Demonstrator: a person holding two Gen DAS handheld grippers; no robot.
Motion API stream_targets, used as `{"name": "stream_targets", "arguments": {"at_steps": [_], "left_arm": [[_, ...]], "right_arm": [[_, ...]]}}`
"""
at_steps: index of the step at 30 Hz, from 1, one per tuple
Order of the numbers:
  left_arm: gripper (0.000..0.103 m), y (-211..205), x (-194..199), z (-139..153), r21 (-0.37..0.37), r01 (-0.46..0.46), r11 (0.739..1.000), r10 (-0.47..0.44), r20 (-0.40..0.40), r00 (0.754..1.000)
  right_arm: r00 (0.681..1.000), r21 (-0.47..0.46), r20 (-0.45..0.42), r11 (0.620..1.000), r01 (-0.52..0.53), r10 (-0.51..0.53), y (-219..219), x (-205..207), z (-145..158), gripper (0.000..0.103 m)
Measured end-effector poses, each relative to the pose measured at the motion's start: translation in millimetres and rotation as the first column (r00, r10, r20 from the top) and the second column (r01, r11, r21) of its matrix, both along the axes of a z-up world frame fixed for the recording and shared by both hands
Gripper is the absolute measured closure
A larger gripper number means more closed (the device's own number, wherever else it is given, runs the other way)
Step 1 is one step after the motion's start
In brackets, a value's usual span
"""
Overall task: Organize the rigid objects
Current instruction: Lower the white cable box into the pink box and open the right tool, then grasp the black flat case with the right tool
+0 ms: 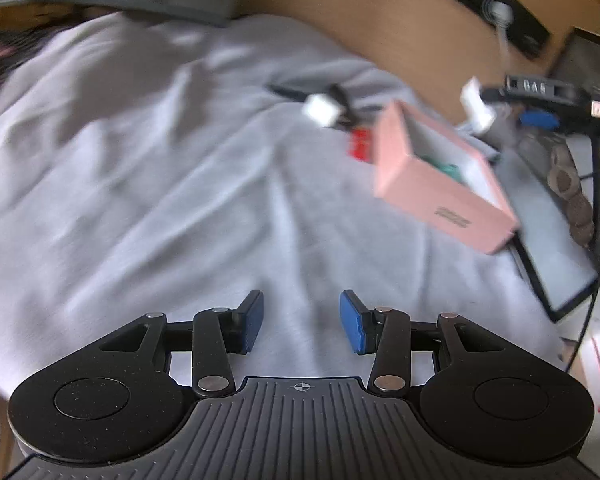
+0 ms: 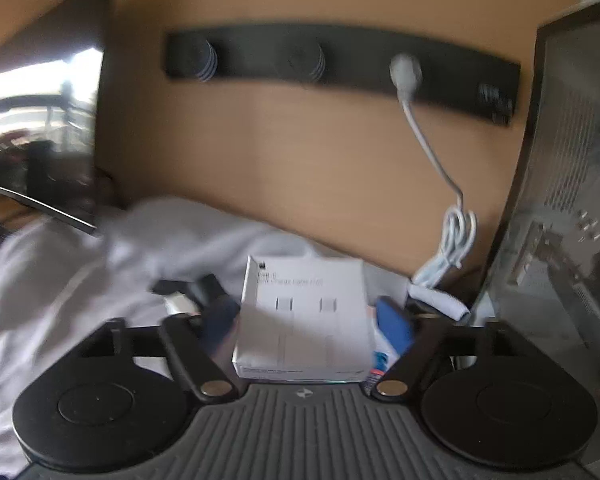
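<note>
Here white box (image 2: 305, 320) between right fingers (image 2: 396, 326), pads apart.

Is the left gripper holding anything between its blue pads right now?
No, the left gripper has its blue pads standing apart with only the white cloth showing in the gap between them.

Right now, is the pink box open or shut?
Open. The pink box has no lid on: its pale inside walls show, with something green lying in it.
</note>
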State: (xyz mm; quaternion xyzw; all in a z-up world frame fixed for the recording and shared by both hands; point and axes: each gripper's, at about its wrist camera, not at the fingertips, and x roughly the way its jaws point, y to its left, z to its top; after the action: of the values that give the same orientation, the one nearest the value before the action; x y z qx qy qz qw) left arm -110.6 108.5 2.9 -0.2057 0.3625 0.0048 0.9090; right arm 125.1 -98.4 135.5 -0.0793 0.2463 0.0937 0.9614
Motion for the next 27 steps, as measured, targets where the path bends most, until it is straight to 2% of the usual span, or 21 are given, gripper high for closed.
{"name": "stream_targets", "arguments": {"at_steps": [4, 7, 12, 15, 19, 21, 23, 27], "left_arm": [[0.057, 22.3, -7.4, -3.1, -0.036, -0.067, 0.997, 0.067, -0.009, 0.998], [0.057, 36.6, -4.5, 1.5, -0.017, -0.070, 0.997, 0.070, -0.006, 0.998], [0.057, 76.5, 12.8, 7.6, -0.031, -0.062, 0.998, 0.062, -0.003, 0.998], [0.057, 110.1, 27.6, 5.7, -0.075, -0.066, 0.995, 0.065, -0.017, 0.998], [0.057, 149.0, 47.2, 4.2, -0.045, -0.028, 0.999, 0.026, -0.030, 0.999], [0.057, 164.6, 55.8, 5.2, -0.029, -0.014, 0.999, 0.013, -0.040, 0.999], [0.057, 177.4, 62.8, 6.8, -0.036, 0.004, 0.999, -0.005, -0.034, 0.999], [0.057, 191.9, 89.0, 2.7, -0.064, 0.052, 0.997, -0.053, -0.028, 0.998]], "right_arm": [[0.992, 0.023, -0.129, 1.000, -0.009, 0.012, 6.5, 18.5, -26.8, 0.020], [0.978, 0.030, -0.198, 0.997, -0.067, 0.072, 23.1, 29.6, -37.9, 0.020], [0.964, 0.004, -0.229, 0.990, -0.139, 0.136, 83.2, 63.8, -36.0, 0.020], [0.943, 0.016, -0.297, 0.988, -0.154, 0.152, 127.7, 112.4, -39.6, 0.020], [0.928, -0.017, -0.372, 1.000, -0.016, 0.008, 170.5, 187.5, -66.2, 0.020], [0.929, -0.100, -0.361, 0.994, 0.050, -0.083, 182.1, 213.7, -83.6, 0.021], [0.925, -0.141, -0.360, 0.987, 0.078, -0.125, 184.8, 222.9, -94.0, 0.022], [0.912, -0.097, -0.400, 0.993, 0.061, -0.095, 181.5, 211.3, -95.9, 0.024]]}}
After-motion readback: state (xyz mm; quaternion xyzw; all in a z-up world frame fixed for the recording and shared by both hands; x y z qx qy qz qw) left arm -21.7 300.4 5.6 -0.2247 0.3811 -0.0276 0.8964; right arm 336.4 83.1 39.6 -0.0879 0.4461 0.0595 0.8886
